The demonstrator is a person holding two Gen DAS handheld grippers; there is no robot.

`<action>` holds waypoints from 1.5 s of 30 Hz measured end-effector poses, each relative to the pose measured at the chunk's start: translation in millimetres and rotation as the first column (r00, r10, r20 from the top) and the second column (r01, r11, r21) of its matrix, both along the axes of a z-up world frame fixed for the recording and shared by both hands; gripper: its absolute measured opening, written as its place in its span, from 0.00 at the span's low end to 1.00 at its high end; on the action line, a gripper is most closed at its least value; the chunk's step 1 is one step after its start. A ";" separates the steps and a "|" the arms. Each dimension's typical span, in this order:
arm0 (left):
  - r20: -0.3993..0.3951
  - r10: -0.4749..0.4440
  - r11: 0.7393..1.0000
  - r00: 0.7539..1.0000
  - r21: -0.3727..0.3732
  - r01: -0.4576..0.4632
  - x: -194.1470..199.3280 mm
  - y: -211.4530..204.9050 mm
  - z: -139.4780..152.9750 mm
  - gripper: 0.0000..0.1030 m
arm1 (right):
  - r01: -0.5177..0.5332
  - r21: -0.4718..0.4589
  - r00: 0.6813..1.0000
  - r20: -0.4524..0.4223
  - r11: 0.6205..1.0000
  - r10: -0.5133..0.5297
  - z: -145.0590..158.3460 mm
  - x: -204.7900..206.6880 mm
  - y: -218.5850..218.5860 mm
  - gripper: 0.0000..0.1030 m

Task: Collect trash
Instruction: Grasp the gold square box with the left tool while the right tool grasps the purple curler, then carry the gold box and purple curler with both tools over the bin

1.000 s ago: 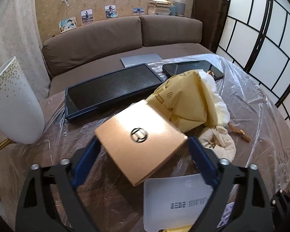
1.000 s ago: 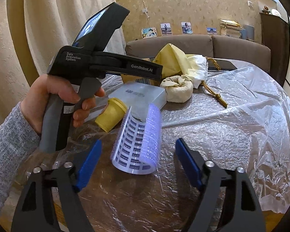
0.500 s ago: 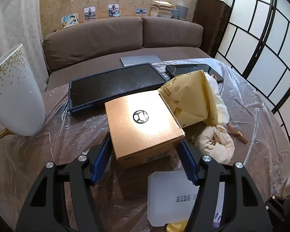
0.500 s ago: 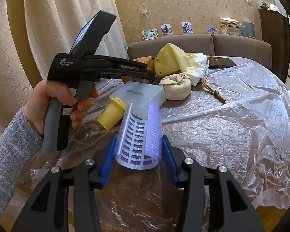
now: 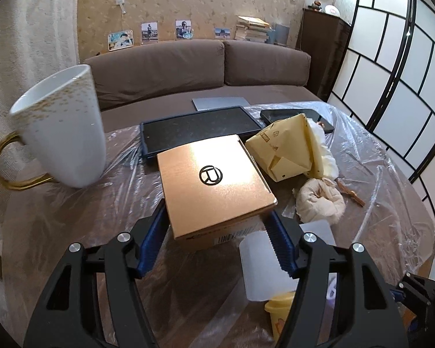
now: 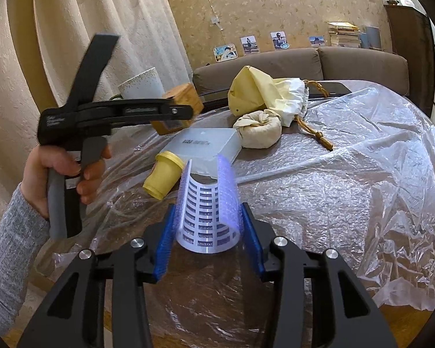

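Plastic sheeting [image 6: 348, 174] covers the round table, and nearest on it the right gripper [image 6: 207, 232] is closing its blue pads onto the sides of a purple perforated sleeve [image 6: 207, 208]; a second ago those pads stood wide of it, now they touch it on both sides. Just beyond lie a yellow cup [image 6: 163, 178] on its side and a frosted plastic box [image 6: 206, 148]. To the left, a hand [image 6: 63, 171] in a grey sleeve squeezes the trigger of the left gripper [image 5: 216, 236], clamped on a tan cardboard box [image 5: 213, 187]. That box has been lifted since a second ago and now sits level between the pads rather than skewed. Farther back are a cream cloth bundle [image 5: 319, 201], a crumpled yellow bag [image 5: 287, 148], a white mug [image 5: 61, 130] at far left and a dark tray [image 5: 197, 129].
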State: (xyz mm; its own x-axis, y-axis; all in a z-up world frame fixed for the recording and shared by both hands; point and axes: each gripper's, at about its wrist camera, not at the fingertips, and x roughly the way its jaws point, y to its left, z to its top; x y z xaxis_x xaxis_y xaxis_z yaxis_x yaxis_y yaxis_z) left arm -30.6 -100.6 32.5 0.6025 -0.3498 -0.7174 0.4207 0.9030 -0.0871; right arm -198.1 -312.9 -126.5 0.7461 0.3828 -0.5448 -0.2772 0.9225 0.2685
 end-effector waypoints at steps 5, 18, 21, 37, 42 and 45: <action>0.028 0.009 1.000 1.000 0.000 -0.009 -13.5 10.7 5.9 0.64 | -0.004 0.019 1.000 -0.005 1.000 0.004 1.0 -1.0 -5.4 0.42; 0.047 -0.003 0.998 0.999 -0.060 0.006 -70.7 33.7 14.1 0.64 | -0.033 0.038 0.999 0.002 0.999 0.033 4.8 -15.5 -13.7 0.42; 0.052 -0.006 0.998 0.999 -0.064 0.010 -88.0 35.3 14.8 0.64 | -0.038 0.035 0.999 0.007 0.999 0.038 6.1 -21.9 -15.5 0.42; 0.086 -0.074 0.995 0.994 -0.056 0.079 -188.3 31.9 11.4 0.64 | -0.099 0.030 0.995 0.011 0.995 0.099 13.5 -63.0 -30.8 0.42; 0.089 -0.098 0.993 0.991 -0.063 0.104 -214.7 27.9 9.9 0.64 | -0.118 0.028 0.993 0.008 0.993 0.118 14.7 -79.9 -38.3 0.42; 0.087 -0.111 0.991 0.990 -0.064 0.117 -227.5 26.1 8.7 0.64 | -0.127 0.030 0.992 0.007 0.991 0.127 15.3 -86.1 -42.3 0.42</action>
State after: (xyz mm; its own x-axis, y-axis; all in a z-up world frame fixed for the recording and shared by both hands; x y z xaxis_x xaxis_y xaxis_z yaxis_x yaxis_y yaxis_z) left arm -258.1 -74.4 41.2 0.6124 -0.4666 -0.6382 0.5288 0.8418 -0.1082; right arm -284.2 -355.2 -111.2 0.6933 0.4909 -0.5275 -0.3930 0.8712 0.2941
